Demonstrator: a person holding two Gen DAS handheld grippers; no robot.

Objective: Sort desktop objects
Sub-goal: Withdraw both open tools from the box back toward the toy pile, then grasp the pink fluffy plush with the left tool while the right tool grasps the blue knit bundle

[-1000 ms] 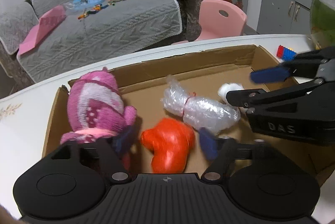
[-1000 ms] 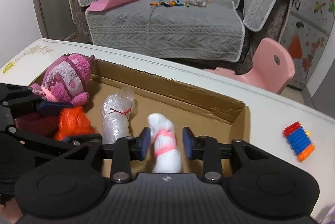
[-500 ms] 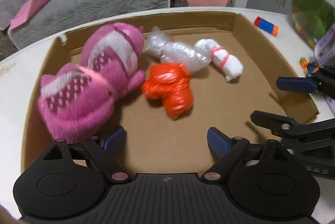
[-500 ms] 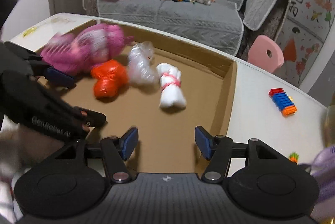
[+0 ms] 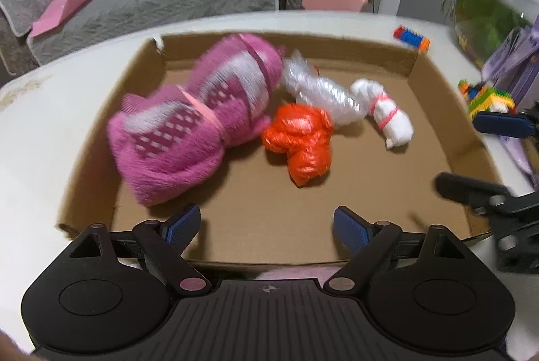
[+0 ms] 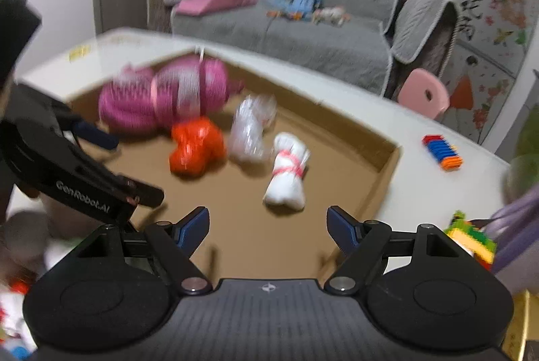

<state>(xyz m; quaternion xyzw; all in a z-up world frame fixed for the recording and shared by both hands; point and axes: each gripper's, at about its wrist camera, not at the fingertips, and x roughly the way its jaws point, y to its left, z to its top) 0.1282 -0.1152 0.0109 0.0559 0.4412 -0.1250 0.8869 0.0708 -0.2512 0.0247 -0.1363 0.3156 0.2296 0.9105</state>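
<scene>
1. Left tongs (image 5: 266, 226): released, nothing between them.
2. Right tongs (image 6: 267, 226): opening, nothing between them.
3. Cardboard tray (image 5: 448, 111) on the worktop (image 5: 50, 125) holds the pink sock bundle (image 5: 198, 115), orange bag (image 5: 299, 142), clear bag (image 5: 320, 88) and white roll (image 5: 387, 115).

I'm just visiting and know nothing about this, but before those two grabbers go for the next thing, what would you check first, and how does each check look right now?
1. Left gripper empty and open: ok.
2. Right gripper empty: ok; its jaws are opening with nothing between them.
3. Four bundles inside the cardboard box, namely pink sock roll, orange bag, clear bag, white bundle: ok.
4. Things left on the table outside the box: not ok; a toy brick stack and a green and yellow block pile lie there.
5. Picture sharp enough for aiming: not ok, the right view is blurred.
</scene>
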